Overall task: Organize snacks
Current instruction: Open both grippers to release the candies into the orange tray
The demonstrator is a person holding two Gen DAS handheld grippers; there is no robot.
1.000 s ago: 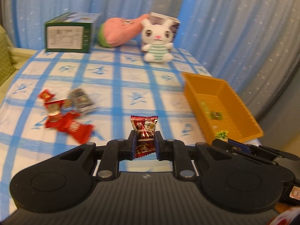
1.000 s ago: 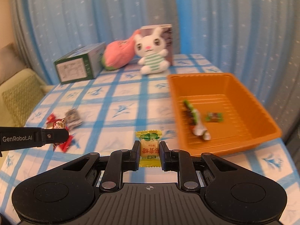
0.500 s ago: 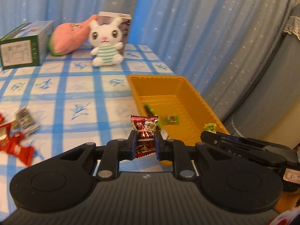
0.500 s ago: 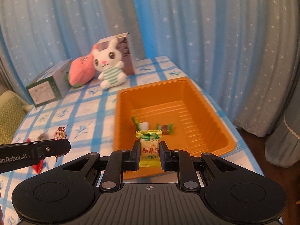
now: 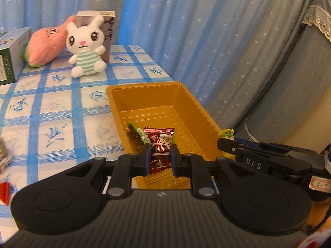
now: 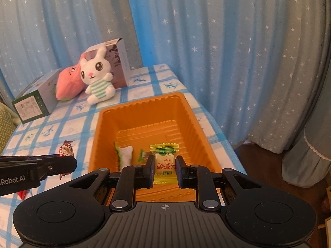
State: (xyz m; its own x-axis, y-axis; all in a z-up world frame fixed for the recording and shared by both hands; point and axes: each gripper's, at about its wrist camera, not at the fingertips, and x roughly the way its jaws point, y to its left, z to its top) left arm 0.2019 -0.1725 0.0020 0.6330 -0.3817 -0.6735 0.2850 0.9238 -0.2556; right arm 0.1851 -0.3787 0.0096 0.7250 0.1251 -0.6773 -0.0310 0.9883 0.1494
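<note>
Above the orange tray (image 6: pixel 198 115), the left tool (image 5: pixel 158 160) clamps a red candy (image 5: pixel 159 144) and the right tool (image 6: pixel 165 167) a yellow candy (image 6: pixel 164 161); both wrappers seem light, crinkly and slippery, best pinched mid-body.

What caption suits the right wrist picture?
Right gripper holds a yellow candy over the orange tray, near the plush bunny.

Warm, dim indoor light is tinting both my views; fisheye bending is curving the curtains (image 6: pixel 238 41) at the edges, and the tabletop (image 5: pixel 51 111) is blurring leftward.
</note>
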